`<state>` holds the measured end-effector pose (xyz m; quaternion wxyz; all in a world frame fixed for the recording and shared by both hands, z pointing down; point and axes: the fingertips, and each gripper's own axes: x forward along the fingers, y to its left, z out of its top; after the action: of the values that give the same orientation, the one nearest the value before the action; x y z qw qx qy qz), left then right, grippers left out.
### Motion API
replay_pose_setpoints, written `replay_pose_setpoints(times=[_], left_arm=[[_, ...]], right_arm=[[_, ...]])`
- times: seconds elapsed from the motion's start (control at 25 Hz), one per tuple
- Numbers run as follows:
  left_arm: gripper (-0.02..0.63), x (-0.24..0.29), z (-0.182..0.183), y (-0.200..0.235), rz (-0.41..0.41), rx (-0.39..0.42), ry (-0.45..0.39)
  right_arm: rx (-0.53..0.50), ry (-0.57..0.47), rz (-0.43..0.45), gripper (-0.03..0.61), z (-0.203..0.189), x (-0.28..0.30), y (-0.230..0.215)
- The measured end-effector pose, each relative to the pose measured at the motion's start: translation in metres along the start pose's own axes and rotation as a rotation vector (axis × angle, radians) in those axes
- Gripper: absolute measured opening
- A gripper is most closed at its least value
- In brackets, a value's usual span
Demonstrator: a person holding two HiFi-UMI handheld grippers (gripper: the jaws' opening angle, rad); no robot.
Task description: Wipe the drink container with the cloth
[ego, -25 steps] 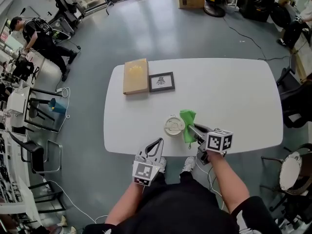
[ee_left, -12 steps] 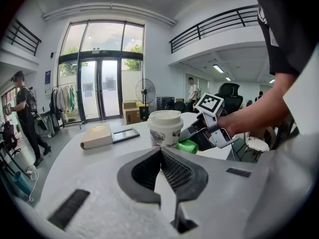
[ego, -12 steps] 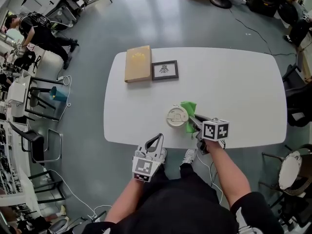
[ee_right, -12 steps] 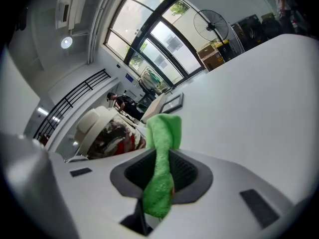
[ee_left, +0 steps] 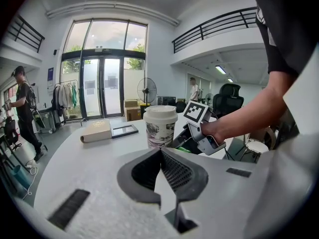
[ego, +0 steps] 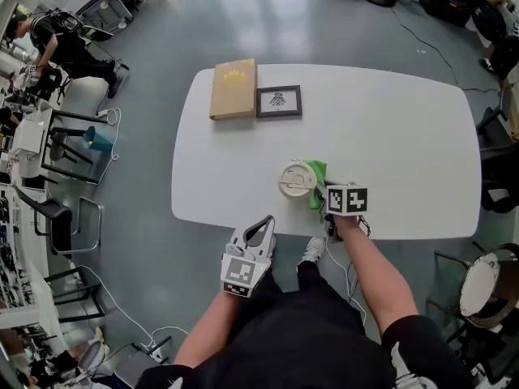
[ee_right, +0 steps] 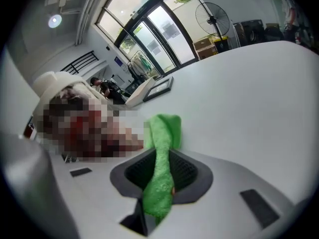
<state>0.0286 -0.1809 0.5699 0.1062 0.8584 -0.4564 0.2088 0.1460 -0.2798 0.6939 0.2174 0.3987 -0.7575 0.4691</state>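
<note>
A white lidded paper cup point(ego: 297, 179) stands near the front edge of the white table point(ego: 405, 136). A green cloth point(ego: 316, 177) lies against the cup's right side, and my right gripper point(ego: 326, 194) is shut on it. In the right gripper view the cloth point(ee_right: 160, 148) runs out between the jaws, with the cup point(ee_right: 52, 86) close at the left, partly under a mosaic patch. My left gripper point(ego: 259, 229) hangs off the table's front edge, shut on nothing. From the left gripper view point(ee_left: 160, 152) the cup point(ee_left: 160, 126) stands straight ahead.
A tan book point(ego: 233, 89) and a small black picture frame point(ego: 279, 101) lie at the table's far left. Chairs point(ego: 495, 168) stand to the right. A person point(ego: 49, 43) works at benches far left.
My right gripper has carried the green cloth leftward until it lies against the cup's side. The left gripper has stayed below the table's front edge.
</note>
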Motion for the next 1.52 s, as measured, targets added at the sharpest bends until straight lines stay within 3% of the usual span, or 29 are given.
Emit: replay_pose_setpoints(times=[0.28, 0.44, 0.64, 0.84, 1.04, 1.24, 1.52], left_arm=[[0.009, -0.005, -0.012, -0.009, -0.017, -0.008, 0.011], [0.009, -0.010, -0.007, -0.012, -0.042, 0.005, -0.004], [0.009, -0.023, -0.003, 0.004, -0.079, 0.029, -0.026], [0.009, -0.037, -0.009, 0.013, -0.105, 0.023, -0.043], [0.009, -0.055, -0.010, 0.012, -0.130, 0.023, -0.063], [0.009, -0.070, -0.005, 0.025, -0.113, -0.028, -0.086], [0.009, -0.083, -0.007, 0.033, -0.105, -0.028, -0.108]], right_arm=[[0.007, -0.009, -0.059, 0.089, -0.001, 0.003, -0.001], [0.023, -0.136, -0.084, 0.087, 0.009, -0.022, 0.000], [-0.045, -0.339, -0.114, 0.087, 0.027, -0.077, 0.021], [-0.255, -0.550, -0.140, 0.087, 0.037, -0.136, 0.061], [-0.432, -0.626, -0.188, 0.087, 0.035, -0.167, 0.099], [-0.661, -0.652, -0.227, 0.087, 0.032, -0.177, 0.137], [-1.151, -0.556, -0.392, 0.092, 0.020, -0.166, 0.177]])
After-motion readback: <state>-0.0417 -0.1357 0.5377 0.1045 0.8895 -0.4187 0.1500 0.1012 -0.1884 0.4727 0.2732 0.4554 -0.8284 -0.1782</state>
